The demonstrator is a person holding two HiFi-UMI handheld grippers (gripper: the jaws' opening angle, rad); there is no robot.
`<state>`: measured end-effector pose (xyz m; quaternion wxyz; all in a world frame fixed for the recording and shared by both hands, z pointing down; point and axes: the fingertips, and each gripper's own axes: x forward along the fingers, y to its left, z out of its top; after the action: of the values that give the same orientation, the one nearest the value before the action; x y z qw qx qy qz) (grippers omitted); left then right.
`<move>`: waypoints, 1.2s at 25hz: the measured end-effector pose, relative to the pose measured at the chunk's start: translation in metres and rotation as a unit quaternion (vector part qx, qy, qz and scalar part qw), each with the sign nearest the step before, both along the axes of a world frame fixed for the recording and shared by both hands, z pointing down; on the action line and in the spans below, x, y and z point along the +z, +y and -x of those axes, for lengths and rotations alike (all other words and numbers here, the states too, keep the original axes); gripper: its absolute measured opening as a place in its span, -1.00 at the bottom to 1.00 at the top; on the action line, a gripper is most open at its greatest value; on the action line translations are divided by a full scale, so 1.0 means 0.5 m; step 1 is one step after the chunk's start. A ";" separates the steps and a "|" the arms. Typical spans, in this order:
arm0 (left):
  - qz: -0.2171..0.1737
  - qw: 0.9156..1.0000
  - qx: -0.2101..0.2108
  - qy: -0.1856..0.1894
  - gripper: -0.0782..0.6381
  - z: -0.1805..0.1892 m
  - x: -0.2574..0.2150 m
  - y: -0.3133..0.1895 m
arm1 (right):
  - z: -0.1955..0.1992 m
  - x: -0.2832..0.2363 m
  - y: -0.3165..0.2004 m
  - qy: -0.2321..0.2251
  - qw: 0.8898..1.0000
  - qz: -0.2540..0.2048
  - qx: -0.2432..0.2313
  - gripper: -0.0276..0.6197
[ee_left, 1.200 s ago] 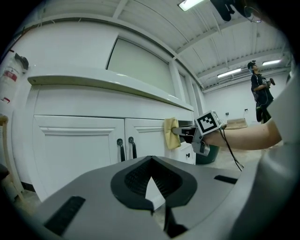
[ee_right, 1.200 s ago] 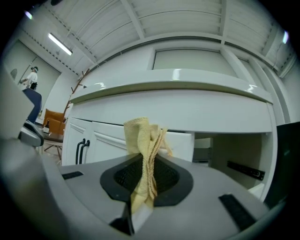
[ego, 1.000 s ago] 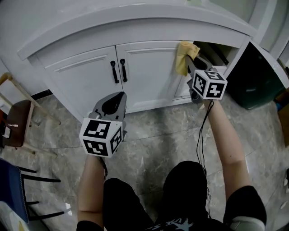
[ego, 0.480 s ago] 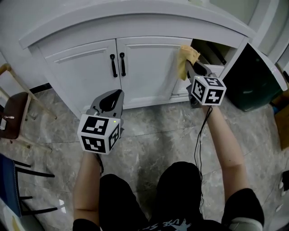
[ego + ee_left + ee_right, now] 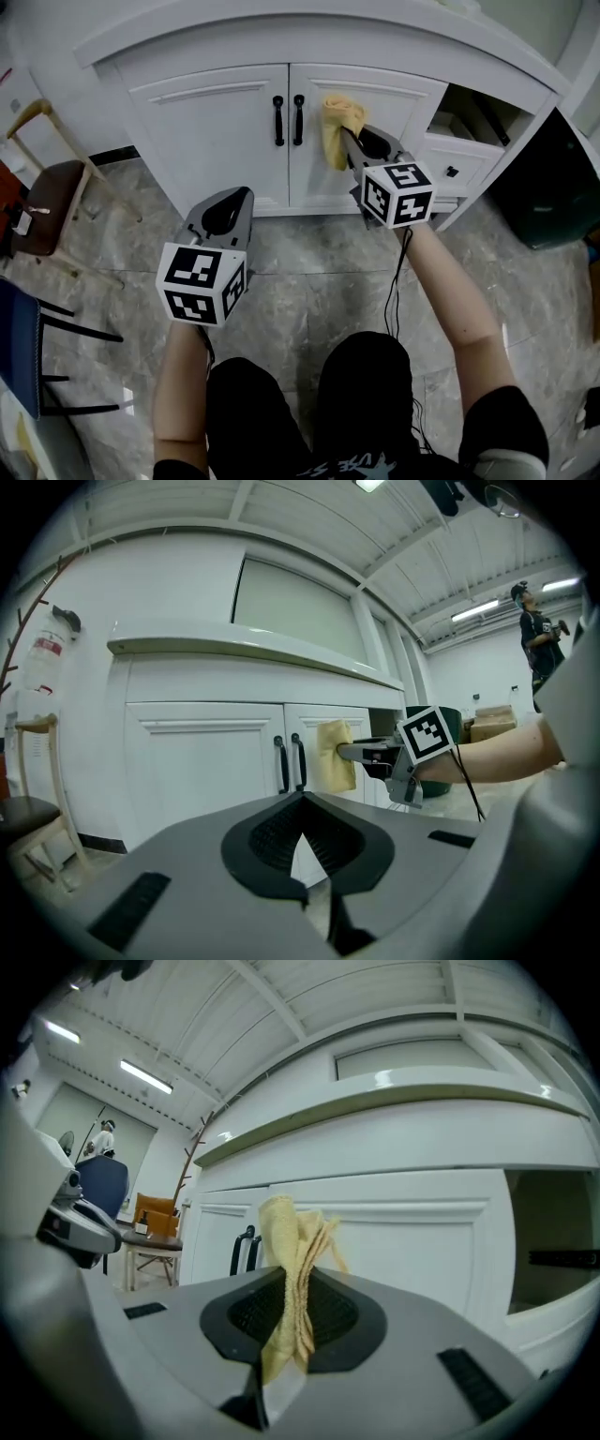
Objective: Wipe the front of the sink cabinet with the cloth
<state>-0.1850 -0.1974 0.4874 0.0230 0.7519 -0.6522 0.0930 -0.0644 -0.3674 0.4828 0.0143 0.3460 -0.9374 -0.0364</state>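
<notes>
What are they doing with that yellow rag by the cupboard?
A person holds a gripper in each hand. The right gripper is shut on the yellow cloth and holds it against the white cabinet door, just beside the black handles. The left gripper is shut and empty, held back from the cabinet.

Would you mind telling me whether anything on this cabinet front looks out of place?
Yes: right of the two shut doors, the sink cabinet's upper compartment stands open and dark, unlike the rest of the white front. Otherwise nothing looks spilled or damaged; the cloth is bunched in the right tongs.
</notes>
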 end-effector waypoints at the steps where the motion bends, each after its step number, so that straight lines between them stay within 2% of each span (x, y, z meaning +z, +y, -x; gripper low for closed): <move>1: 0.003 1.000 -0.005 -0.002 -0.74 0.010 0.006 0.005 | 0.017 0.005 0.000 -0.002 1.000 0.004 -0.001 -0.73; 7: 0.007 1.000 -0.021 0.001 -0.74 0.046 0.022 0.028 | 0.089 0.023 -0.002 0.004 1.000 0.005 0.000 -0.73; 14: 0.011 1.000 -0.018 -0.009 -0.74 0.040 0.026 0.035 | 0.080 0.023 -0.016 0.003 1.000 0.000 0.016 -0.73; 21: 0.016 1.000 -0.006 -0.015 -0.74 0.010 0.023 0.020 | 0.013 0.016 -0.050 -0.012 0.999 0.004 0.047 -0.73; 25: 0.023 0.999 0.009 -0.022 -0.74 -0.027 0.032 -0.006 | -0.044 0.019 -0.071 -0.011 0.998 0.001 0.066 -0.73; 30: 0.013 0.999 0.023 -0.022 -0.74 -0.078 0.025 -0.038 | -0.134 0.030 -0.101 -0.007 0.995 0.003 0.100 -0.73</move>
<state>-0.1460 -0.2163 0.4999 0.0166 0.7644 -0.6336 0.1183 0.0027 -0.4177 0.4978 0.0120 0.4385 -0.8982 -0.0298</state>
